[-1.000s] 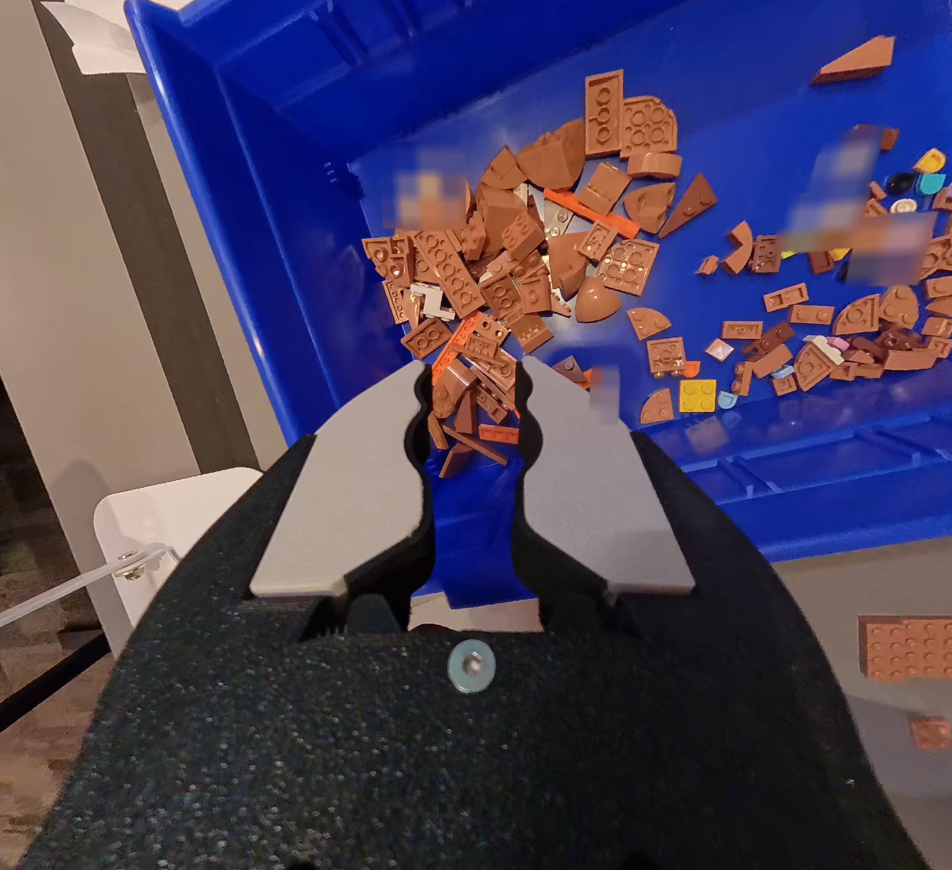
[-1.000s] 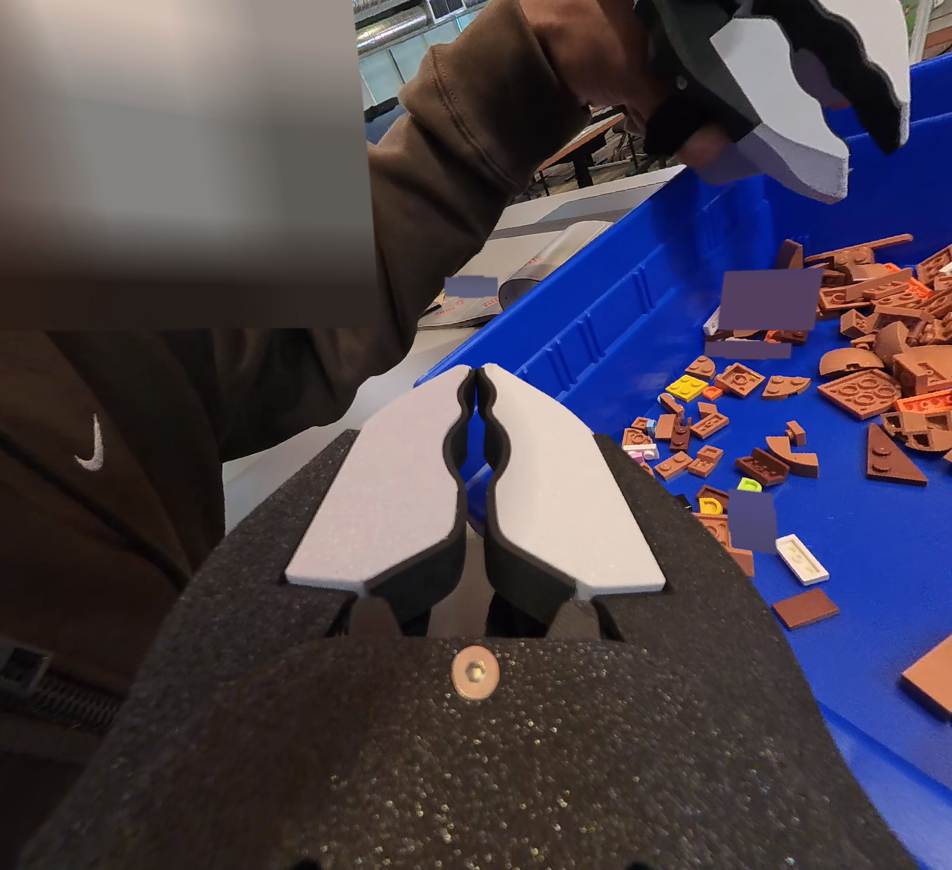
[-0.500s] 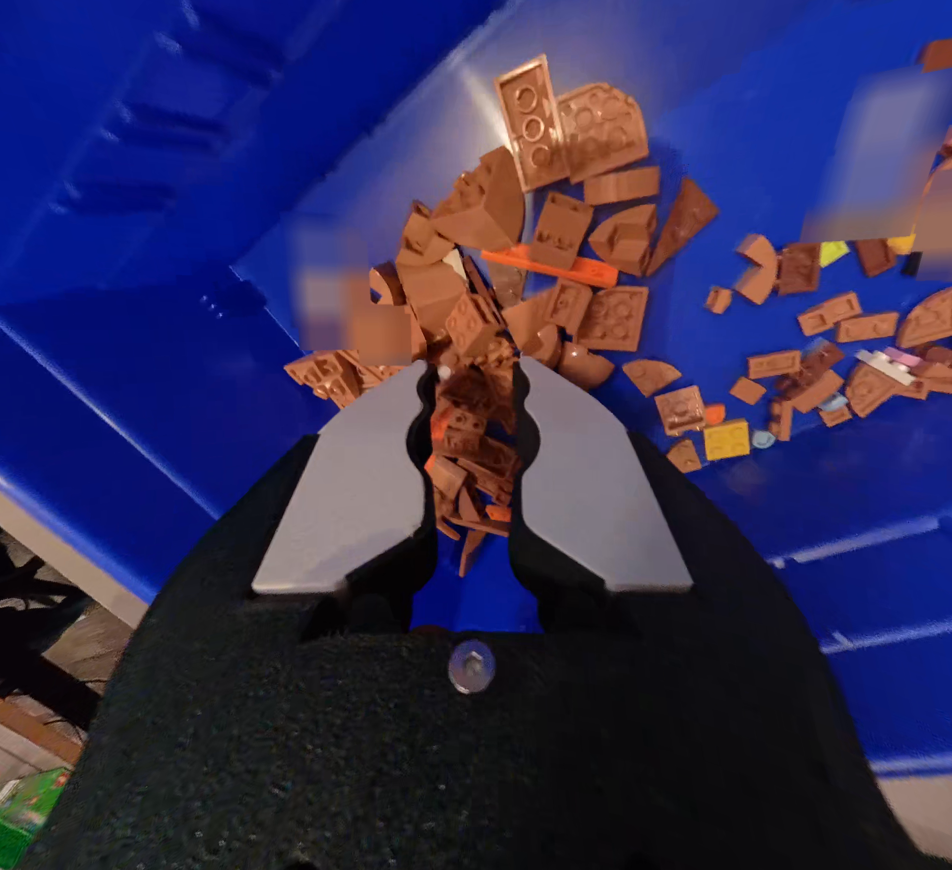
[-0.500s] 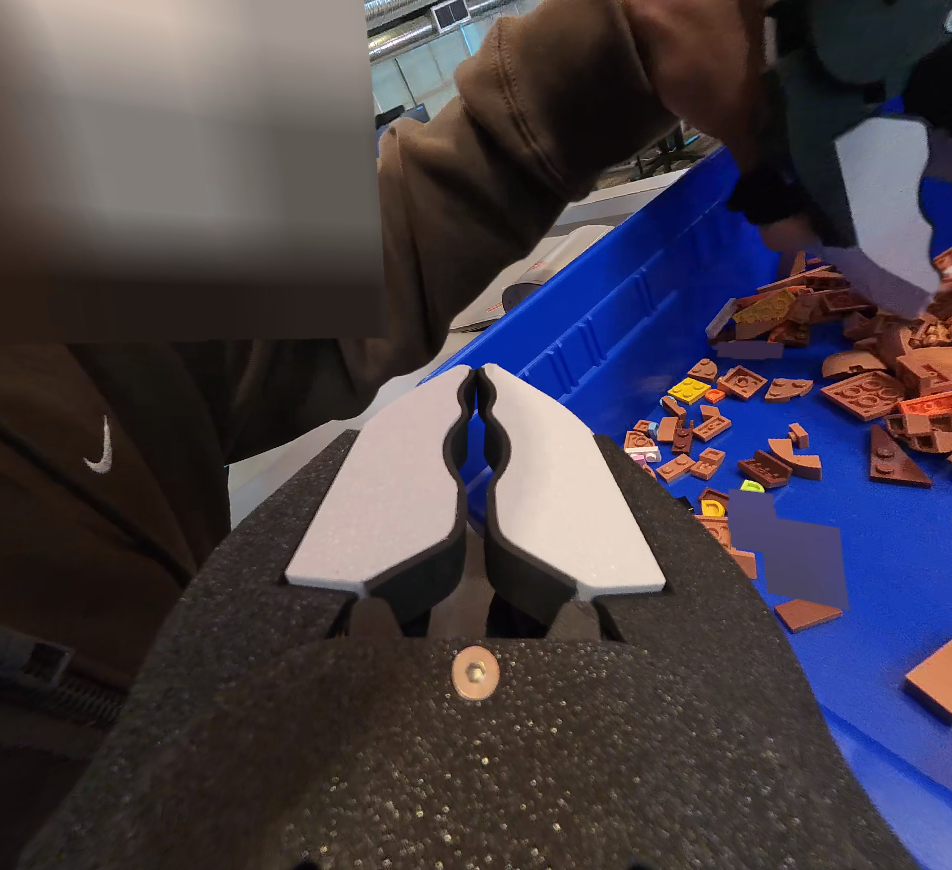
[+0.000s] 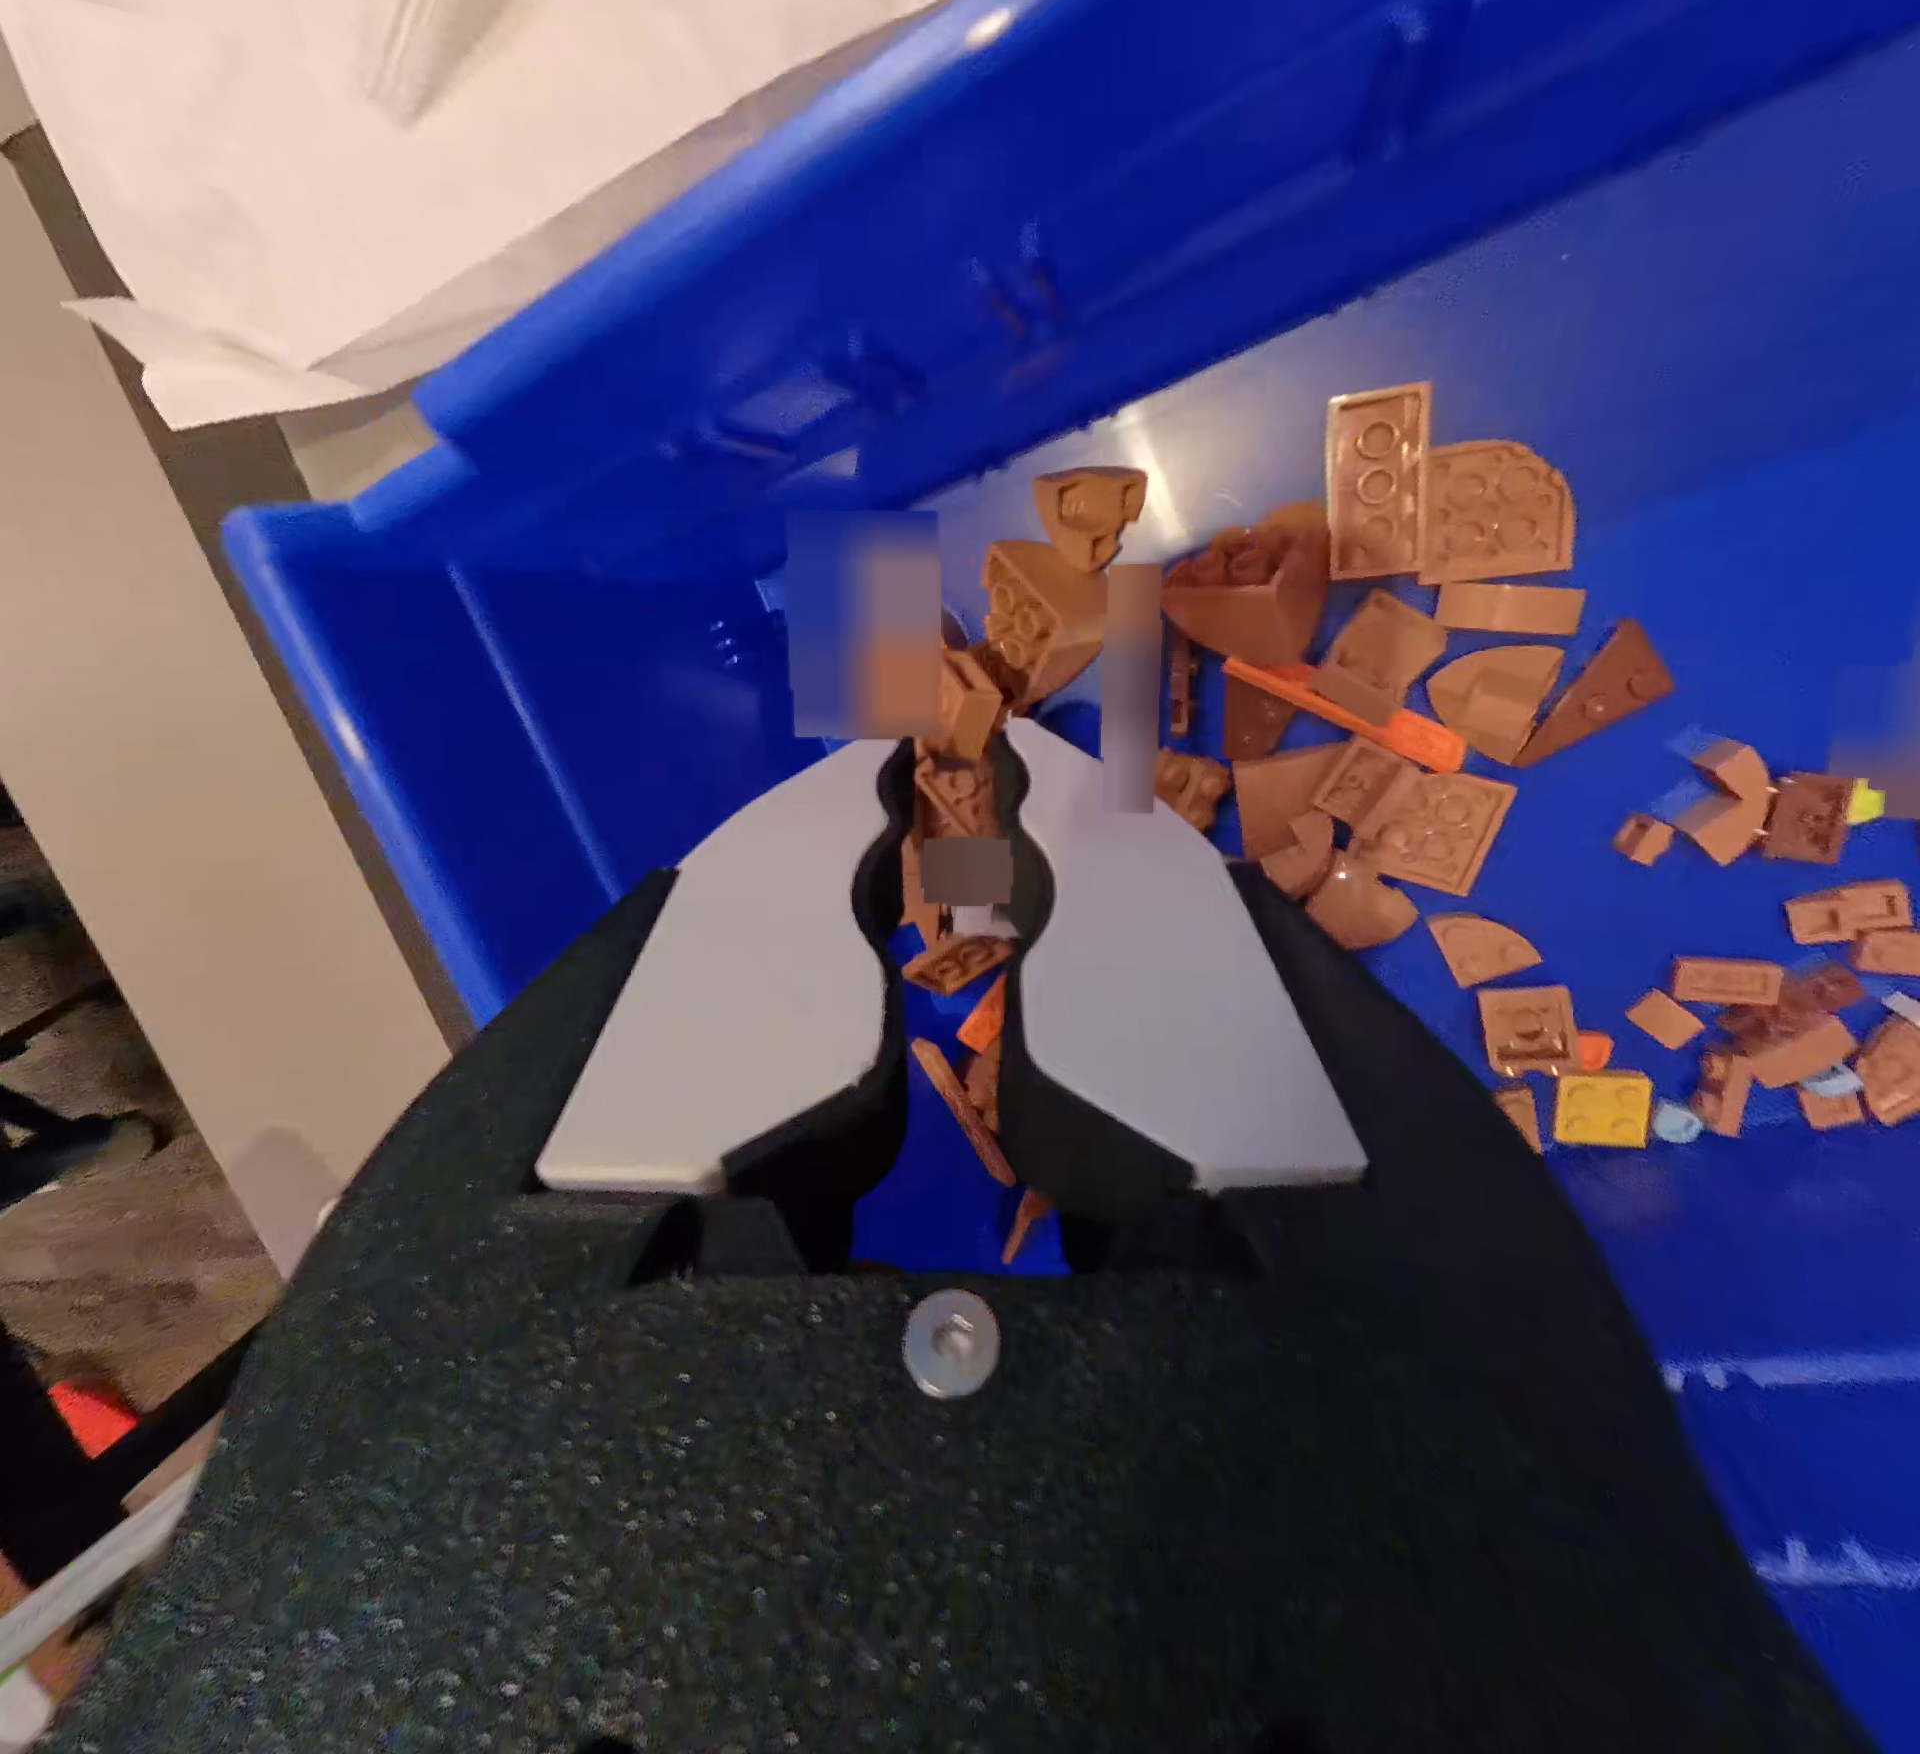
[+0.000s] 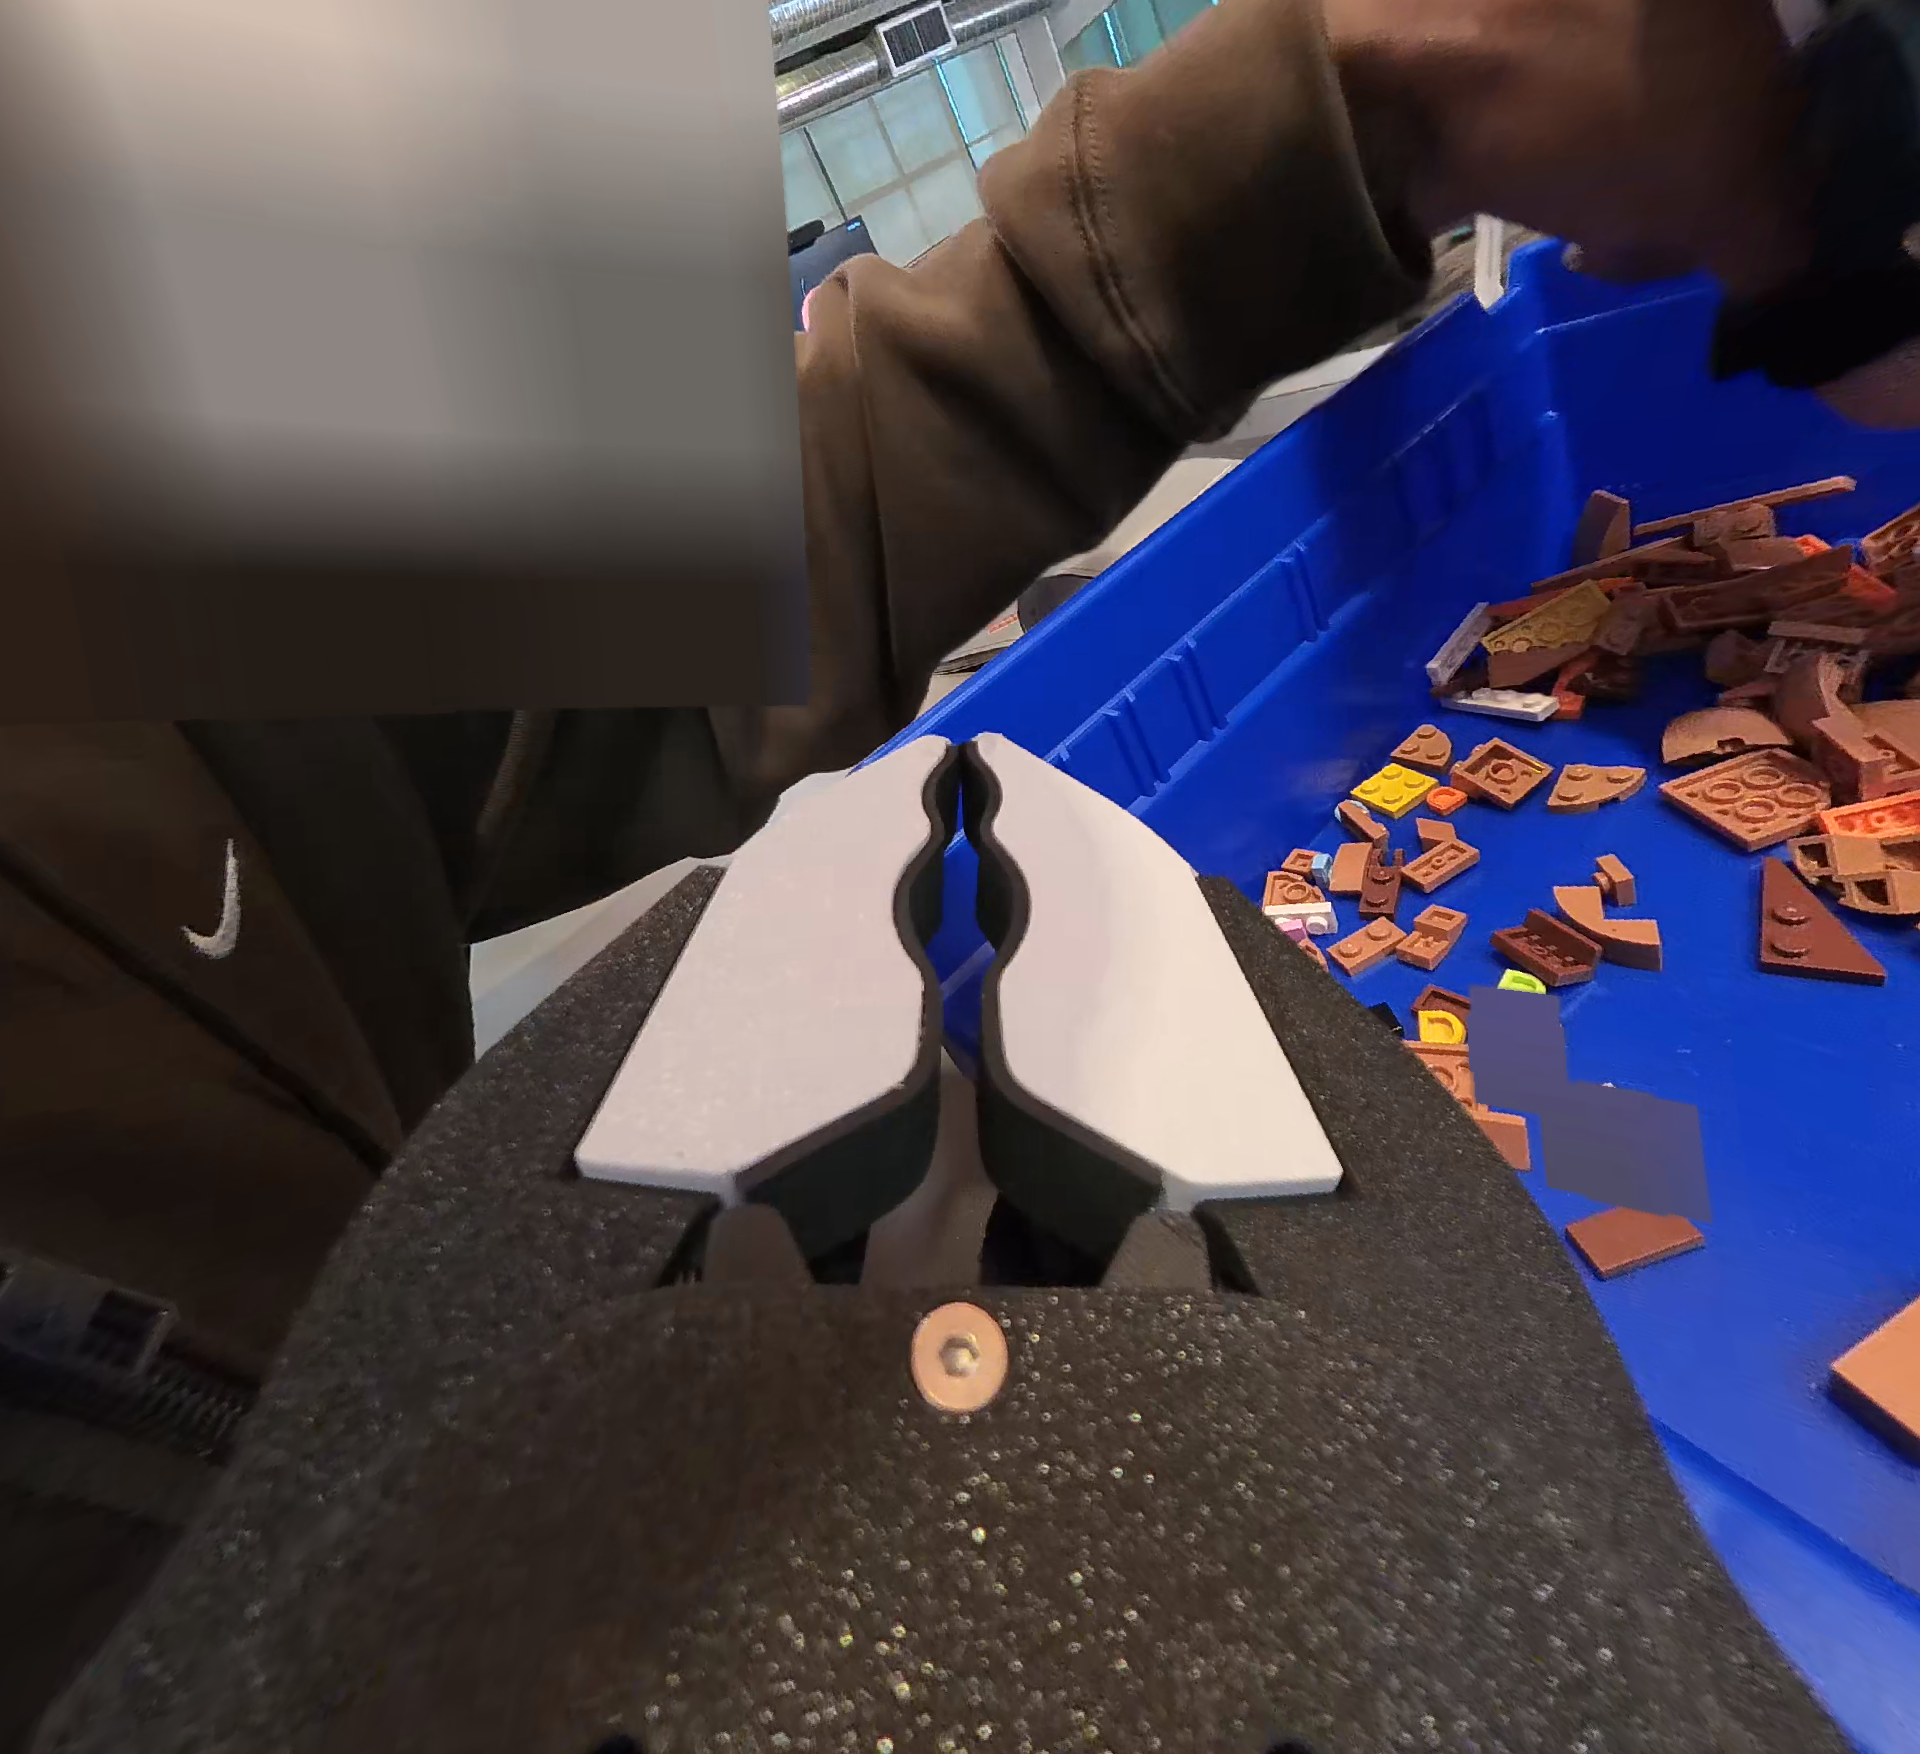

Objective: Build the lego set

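- Up close in the left wrist view, the left gripper (image 5: pixel 954 754) reached into the blue bin (image 5: pixel 1143 177), its jaws narrowed around brown pieces (image 5: pixel 961 774) at the corner of the heap; whether it truly pinched one could not be told.
- That heap of brown bricks (image 5: pixel 1382 665) spread from the fingertips toward the right, with a thin orange bar (image 5: pixel 1340 694) lying crosswise in it and a yellow brick (image 5: pixel 1601 1108) apart, lower right.
- Only this view showed white paper (image 5: pixel 416 94) behind the bin wall.
- From the right wrist view, the right gripper (image 6: pixel 960 754) had its fingers pressed together, holding nothing, outside the bin's near rim (image 6: pixel 1195 624).
- The bricks (image 6: pixel 1756 603) lay well to its right, so the left gripper was judged much nearer.
- Only this view showed the person's brown sleeve (image 6: pixel 1091 302) stretching over the bin.
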Available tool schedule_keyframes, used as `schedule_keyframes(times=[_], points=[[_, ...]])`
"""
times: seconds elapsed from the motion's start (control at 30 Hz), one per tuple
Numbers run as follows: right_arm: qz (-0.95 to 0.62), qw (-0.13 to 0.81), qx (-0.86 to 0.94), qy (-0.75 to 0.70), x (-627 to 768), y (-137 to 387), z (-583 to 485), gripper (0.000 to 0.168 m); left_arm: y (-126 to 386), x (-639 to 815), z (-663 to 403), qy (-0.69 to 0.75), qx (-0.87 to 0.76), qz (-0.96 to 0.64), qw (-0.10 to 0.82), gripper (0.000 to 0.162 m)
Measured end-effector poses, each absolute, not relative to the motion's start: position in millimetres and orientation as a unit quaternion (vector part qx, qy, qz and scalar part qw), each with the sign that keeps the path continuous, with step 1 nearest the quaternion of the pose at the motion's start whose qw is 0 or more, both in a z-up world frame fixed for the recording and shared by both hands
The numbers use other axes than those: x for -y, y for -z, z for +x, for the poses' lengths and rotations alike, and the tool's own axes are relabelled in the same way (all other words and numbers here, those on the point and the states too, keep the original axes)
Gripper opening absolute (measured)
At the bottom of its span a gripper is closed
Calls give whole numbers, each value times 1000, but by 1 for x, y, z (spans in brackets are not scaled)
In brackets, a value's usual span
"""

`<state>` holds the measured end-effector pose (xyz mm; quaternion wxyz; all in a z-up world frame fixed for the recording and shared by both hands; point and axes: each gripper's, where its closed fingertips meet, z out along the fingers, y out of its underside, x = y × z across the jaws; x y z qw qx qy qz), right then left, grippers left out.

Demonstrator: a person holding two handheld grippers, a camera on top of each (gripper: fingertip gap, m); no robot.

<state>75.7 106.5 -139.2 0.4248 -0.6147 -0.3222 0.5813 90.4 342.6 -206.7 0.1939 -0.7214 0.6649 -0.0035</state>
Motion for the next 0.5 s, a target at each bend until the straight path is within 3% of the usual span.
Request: schedule_keyframes(times=[0.23, 0.5], points=[[-614, 424, 324, -581, -106, 140, 75, 0, 198, -327, 64, 15, -672, -723, 162, 25], [-614, 424, 323, -582, -106, 139, 75, 0, 226, -309, 62, 7, -743, -663, 91, 26]])
